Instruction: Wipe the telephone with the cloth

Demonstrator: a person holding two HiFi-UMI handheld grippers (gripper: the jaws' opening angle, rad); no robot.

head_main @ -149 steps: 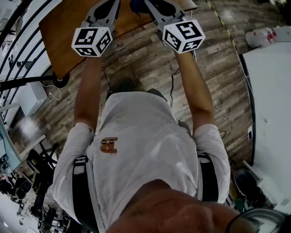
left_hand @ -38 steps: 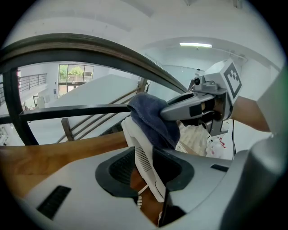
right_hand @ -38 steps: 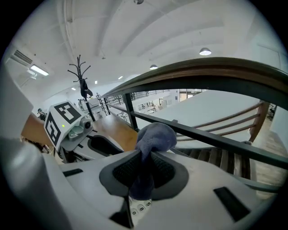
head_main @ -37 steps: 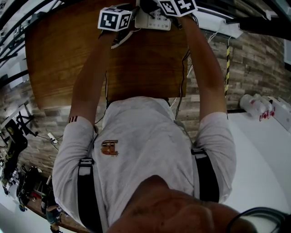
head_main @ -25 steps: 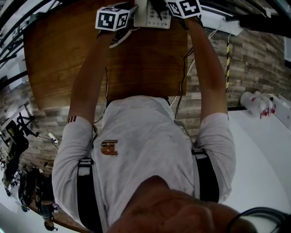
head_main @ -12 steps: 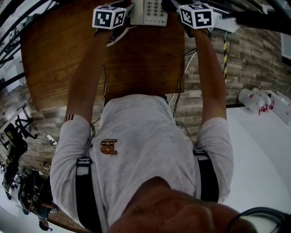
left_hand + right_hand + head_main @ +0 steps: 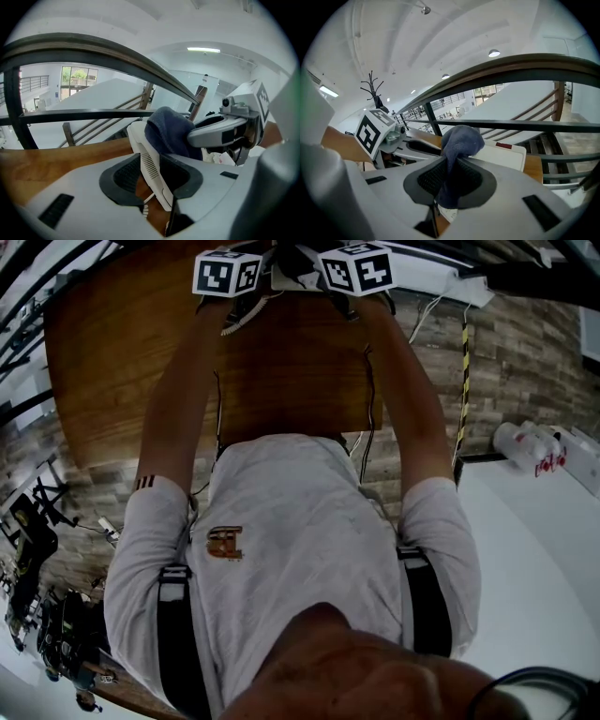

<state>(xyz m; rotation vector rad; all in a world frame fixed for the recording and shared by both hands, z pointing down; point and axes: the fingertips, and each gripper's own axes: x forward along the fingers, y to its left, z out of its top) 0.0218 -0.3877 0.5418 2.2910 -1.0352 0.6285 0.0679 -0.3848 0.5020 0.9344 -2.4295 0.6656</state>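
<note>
A white telephone handset [image 7: 148, 161] stands on edge between the jaws of my left gripper [image 7: 152, 177], which is shut on it. My right gripper [image 7: 450, 180] is shut on a dark blue cloth [image 7: 458, 140]. The cloth [image 7: 167, 131] lies against the handset's upper end. The white telephone base [image 7: 502, 154] sits on the wooden table [image 7: 291, 371] just beyond the cloth. In the head view both marker cubes, left [image 7: 227, 273] and right [image 7: 356, 268], are close together at the table's far edge, and the phone is almost hidden under them. A coiled cord [image 7: 244, 315] hangs below the left cube.
A dark stair railing [image 7: 506, 70] runs close behind the table. Thin cables [image 7: 367, 399] trail over the table's near edge. A white counter [image 7: 544, 549] with bottles [image 7: 525, 451] stands at the right. The floor is wood plank.
Six seconds ago the person faced open floor, and now stands at the table. In the last half second my right gripper moved left over the phone, close beside the left one.
</note>
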